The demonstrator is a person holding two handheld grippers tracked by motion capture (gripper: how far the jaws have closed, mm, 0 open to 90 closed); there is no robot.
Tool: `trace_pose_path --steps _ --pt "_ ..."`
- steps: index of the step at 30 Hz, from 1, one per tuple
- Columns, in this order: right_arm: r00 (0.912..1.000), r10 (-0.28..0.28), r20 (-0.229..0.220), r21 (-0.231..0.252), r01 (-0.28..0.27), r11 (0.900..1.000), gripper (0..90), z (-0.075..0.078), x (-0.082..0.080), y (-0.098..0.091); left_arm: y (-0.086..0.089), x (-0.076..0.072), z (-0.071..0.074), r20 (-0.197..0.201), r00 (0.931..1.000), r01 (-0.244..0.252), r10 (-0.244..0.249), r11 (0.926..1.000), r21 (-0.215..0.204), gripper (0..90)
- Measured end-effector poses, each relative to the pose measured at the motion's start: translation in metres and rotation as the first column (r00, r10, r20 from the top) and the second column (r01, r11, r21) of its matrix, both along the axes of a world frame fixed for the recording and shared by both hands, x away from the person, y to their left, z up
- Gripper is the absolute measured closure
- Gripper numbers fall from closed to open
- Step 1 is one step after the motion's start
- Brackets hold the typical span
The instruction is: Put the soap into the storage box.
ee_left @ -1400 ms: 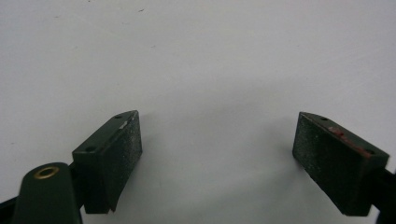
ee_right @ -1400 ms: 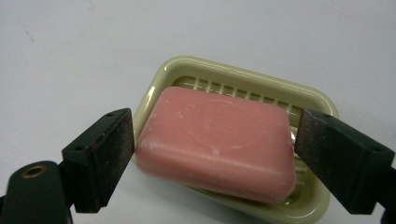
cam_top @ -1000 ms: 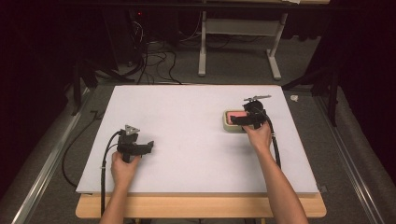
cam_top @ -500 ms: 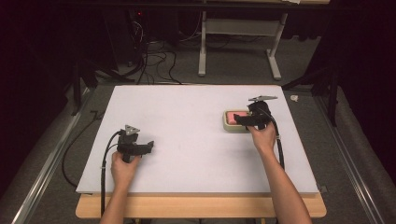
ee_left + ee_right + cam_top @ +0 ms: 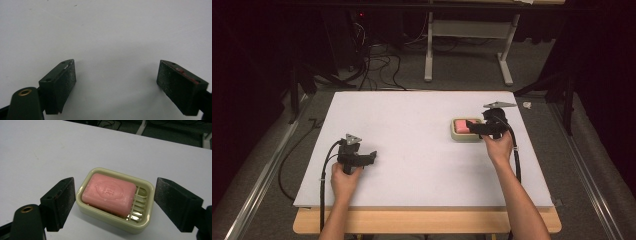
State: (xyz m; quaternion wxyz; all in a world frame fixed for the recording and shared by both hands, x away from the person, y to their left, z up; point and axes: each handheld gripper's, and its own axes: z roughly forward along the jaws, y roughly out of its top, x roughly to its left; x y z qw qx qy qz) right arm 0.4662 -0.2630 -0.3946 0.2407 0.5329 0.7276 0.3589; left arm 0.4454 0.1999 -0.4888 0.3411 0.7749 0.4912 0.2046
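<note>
A pink bar of soap (image 5: 109, 193) lies in a pale green soap dish (image 5: 143, 223) on the white table top. In the high view the dish (image 5: 460, 137) sits at the right middle of the board with the soap (image 5: 460, 127) partly covered. My right gripper (image 5: 476, 127) hovers just above the dish, open, its jaws standing on either side of the dish (image 5: 113, 206) without touching it. My left gripper (image 5: 368, 157) rests low over bare board at the front left, open, with nothing between its jaws (image 5: 116, 85).
The white board (image 5: 412, 125) lies on a wooden table whose front edge (image 5: 427, 222) shows below it. Cables and a table frame (image 5: 467, 50) stand on the floor beyond the far edge. A small white scrap (image 5: 527, 105) lies off the far right corner.
My right gripper has shifted slightly right and back over the soap dish, uncovering more of the dish. The left gripper has stayed still.
</note>
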Motion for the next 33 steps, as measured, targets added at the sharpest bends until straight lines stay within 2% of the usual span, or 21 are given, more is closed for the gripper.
trace_pose_path --steps 19,26,33 --pt "0.9983 0.023 0.053 0.012 -0.023 0.9997 18.4 0.018 -0.022 -0.008 0.000 0.000 0.000 0.000 1.0000 0.000 0.000 1.0000 0.001 16.1" --pt "0.9975 0.040 0.058 -0.007 -0.040 0.9992 18.0 0.016 -0.028 -0.010 0.000 0.000 0.000 0.000 1.0000 0.000 0.000 1.0000 0.001 16.0" --pt "0.9964 0.033 0.078 0.013 -0.034 0.9993 18.0 0.014 -0.038 -0.019 0.000 0.000 0.000 0.001 1.0000 -0.001 0.001 1.0000 0.002 16.0"
